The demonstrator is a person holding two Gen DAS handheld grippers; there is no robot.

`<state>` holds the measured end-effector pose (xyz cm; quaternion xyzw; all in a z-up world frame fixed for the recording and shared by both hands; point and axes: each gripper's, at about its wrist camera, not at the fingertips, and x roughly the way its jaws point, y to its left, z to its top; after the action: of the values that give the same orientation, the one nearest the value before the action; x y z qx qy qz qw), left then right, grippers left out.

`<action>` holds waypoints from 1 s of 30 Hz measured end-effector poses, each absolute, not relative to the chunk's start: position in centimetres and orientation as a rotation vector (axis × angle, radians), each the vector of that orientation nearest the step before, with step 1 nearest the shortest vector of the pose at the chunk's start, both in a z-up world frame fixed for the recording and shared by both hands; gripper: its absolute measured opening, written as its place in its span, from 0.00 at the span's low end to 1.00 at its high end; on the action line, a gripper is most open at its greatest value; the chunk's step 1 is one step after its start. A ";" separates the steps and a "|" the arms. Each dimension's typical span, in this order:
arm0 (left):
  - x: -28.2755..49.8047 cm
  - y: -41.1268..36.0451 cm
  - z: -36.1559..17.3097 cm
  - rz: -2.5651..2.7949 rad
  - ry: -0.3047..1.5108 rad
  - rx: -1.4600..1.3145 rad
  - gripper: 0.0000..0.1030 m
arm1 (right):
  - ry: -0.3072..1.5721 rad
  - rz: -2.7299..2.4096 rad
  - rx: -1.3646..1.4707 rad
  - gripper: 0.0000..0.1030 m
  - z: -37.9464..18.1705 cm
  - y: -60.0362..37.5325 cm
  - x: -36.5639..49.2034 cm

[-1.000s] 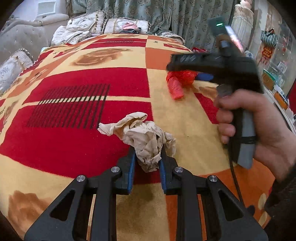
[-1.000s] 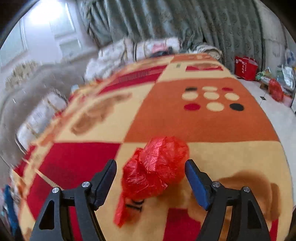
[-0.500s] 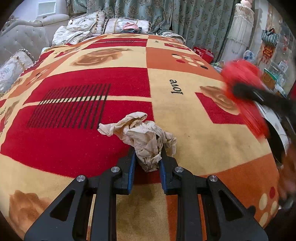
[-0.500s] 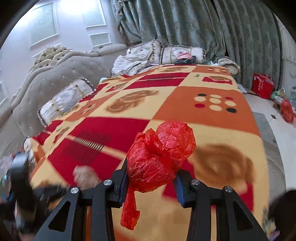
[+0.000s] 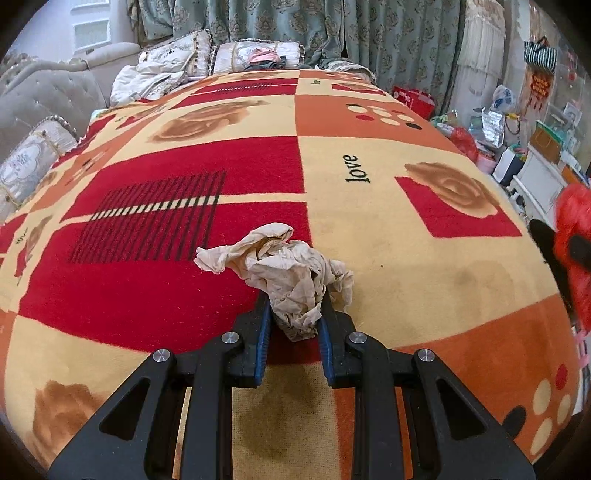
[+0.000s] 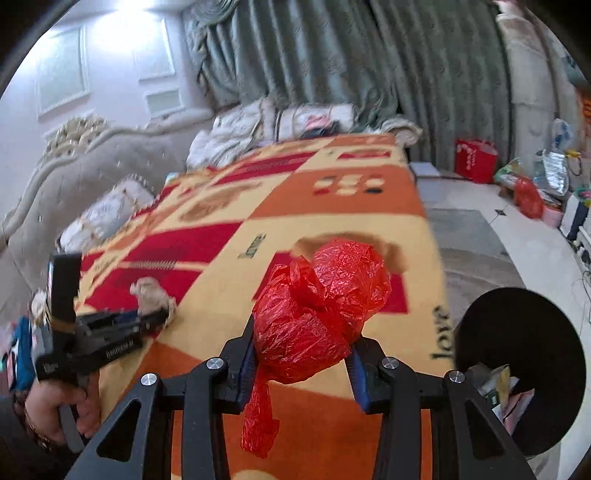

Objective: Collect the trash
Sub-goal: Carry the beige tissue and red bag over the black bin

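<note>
Blanket edge: the patterned blanket (image 6: pixel 343 206) ends along its right side in the right wrist view; bare floor (image 6: pixel 491 240) lies beyond it.
Open room: the blanket around the crumpled paper (image 5: pixel 291 273) is bare on the left, ahead and to the right.
Far end: pillows (image 5: pixel 255 55) and a curtain (image 5: pixel 332 29) close off the head of the blanket.
Right-hand clutter: bags and boxes line the far right of the floor, well apart from both grippers.
Bin: a black bin (image 6: pixel 517 365) stands just beside the blanket's right edge, near the right gripper; wrappers show inside its mouth.
Cut off: the bin's lower part runs out of frame.
Hard to make out: the far pillows are blurred in the right wrist view; the red shape at the right edge of the left wrist view is probably the plastic bag.
Left gripper (image 5: pixel 294 314): pinched tight on the lower end of the crumpled paper, which rests on the blanket and fans out ahead of the fingertips.
Left hand (image 6: pixel 62 406): wrapped around the gripper handle at the left edge of the right wrist view.
Right gripper (image 6: pixel 303 350): clamped on a red plastic bag (image 6: pixel 321 306), pads pressing its sides.
Red plastic bag: held clear above the blanket, a loose tail hanging below the fingers.
</note>
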<state>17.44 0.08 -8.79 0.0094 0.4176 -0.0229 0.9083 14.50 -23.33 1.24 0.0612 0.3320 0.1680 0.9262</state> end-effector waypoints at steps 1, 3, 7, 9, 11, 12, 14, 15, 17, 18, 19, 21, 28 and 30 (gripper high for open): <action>17.4 0.0 -8.8 -0.044 0.861 0.025 0.21 | 0.673 0.341 0.134 0.39 1.4 -23.7 14.4; 17.4 -0.2 -8.8 -0.039 0.861 0.034 0.21 | 0.684 0.340 0.163 0.39 1.5 -24.2 14.6; 17.3 -0.4 -8.9 -0.031 0.859 0.051 0.21 | 0.686 0.317 0.168 0.39 1.8 -25.0 14.2; 17.2 -0.6 -8.8 -0.024 0.858 0.064 0.21 | 0.678 0.296 0.151 0.39 1.9 -25.4 13.7; 17.2 -0.7 -8.8 -0.020 0.856 0.073 0.21 | 0.677 0.288 0.166 0.39 2.0 -26.1 13.5; 17.2 -0.8 -8.8 -0.017 0.856 0.078 0.21 | 0.675 0.288 0.175 0.39 2.0 -26.4 13.4; 17.2 -0.9 -8.9 -0.013 0.855 0.084 0.21 | 0.671 0.275 0.184 0.39 2.0 -27.1 13.1; 17.2 -0.9 -8.9 -0.010 0.855 0.090 0.21 | 0.667 0.269 0.185 0.39 2.1 -27.4 13.0; 17.1 -1.0 -8.9 -0.006 0.854 0.096 0.21 | 0.662 0.256 0.190 0.39 2.2 -28.2 12.7; 17.1 -1.1 -8.9 -0.004 0.854 0.101 0.21 | 0.661 0.251 0.192 0.39 2.2 -28.6 12.6; 17.0 -1.2 -8.9 -0.002 0.853 0.106 0.21 | 0.664 0.243 0.194 0.39 2.1 -29.0 12.5; 17.0 -1.4 -8.9 0.004 0.852 0.118 0.21 | 0.670 0.220 0.206 0.39 2.0 -30.0 12.4; 17.0 -2.6 -7.8 -0.052 0.835 0.099 0.19 | 0.668 0.137 0.254 0.39 1.7 -34.2 12.0; 17.0 -4.0 -7.0 -0.100 0.820 0.088 0.19 | 0.670 0.112 0.274 0.39 1.5 -35.5 11.9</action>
<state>16.99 -4.02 -7.00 0.0428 0.3983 -0.0485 0.9150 11.93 -35.48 1.47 0.1341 0.3276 0.0548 0.9337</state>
